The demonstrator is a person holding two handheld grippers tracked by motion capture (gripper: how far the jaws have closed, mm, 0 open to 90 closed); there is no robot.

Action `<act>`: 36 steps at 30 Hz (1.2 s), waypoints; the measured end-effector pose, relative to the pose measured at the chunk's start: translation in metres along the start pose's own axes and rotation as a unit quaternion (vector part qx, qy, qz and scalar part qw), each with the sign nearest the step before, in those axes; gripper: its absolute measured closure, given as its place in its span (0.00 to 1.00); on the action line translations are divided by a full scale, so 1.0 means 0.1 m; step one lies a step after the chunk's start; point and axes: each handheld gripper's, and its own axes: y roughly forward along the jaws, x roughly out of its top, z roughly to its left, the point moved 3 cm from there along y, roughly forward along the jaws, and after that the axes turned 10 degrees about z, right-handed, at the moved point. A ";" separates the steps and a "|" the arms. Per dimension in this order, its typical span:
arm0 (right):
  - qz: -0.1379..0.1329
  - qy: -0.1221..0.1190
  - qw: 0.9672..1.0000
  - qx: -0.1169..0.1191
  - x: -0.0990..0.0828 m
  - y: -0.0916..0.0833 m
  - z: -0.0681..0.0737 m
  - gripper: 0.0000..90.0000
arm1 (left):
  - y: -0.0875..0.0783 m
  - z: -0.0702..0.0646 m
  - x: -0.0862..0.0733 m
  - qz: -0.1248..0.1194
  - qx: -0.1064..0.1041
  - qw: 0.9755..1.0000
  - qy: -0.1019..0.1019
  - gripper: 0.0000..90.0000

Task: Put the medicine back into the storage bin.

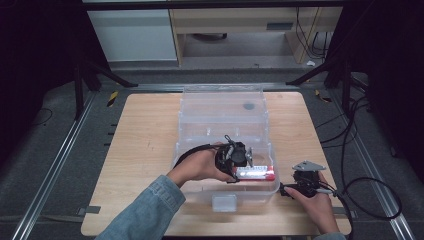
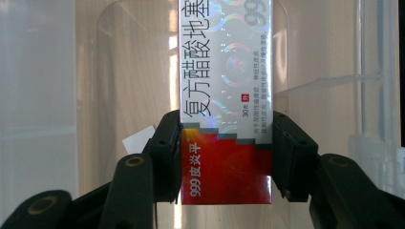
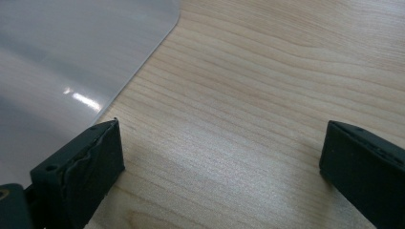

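A red and silver medicine box with printed characters lies inside the clear plastic bin, near its front right corner. My left gripper is inside the bin, shut on the red end of that box, with a pad on each long side. My right gripper rests on the wooden table just outside the bin's front right corner. Its jaws stand wide open over bare wood with nothing between them.
The bin's clear lid stands open at the back. A small white label sits on the bin's front wall. Cables trail off the table's right side. The bin's rounded wall lies close to the right gripper's left jaw.
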 end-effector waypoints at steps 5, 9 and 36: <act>0.000 0.000 1.000 0.000 0.00 0.00 0.00 0.02 | 0.04 0.01 0.00 -0.002 -0.004 1.000 -0.004 0.57; 0.000 0.000 1.000 0.000 0.00 0.00 0.00 0.02 | 0.07 0.02 0.01 -0.003 -0.006 1.000 -0.007 0.57; 0.000 0.000 1.000 0.000 0.00 0.00 0.00 0.02 | 0.30 0.02 0.01 0.000 -0.026 1.000 -0.015 0.57</act>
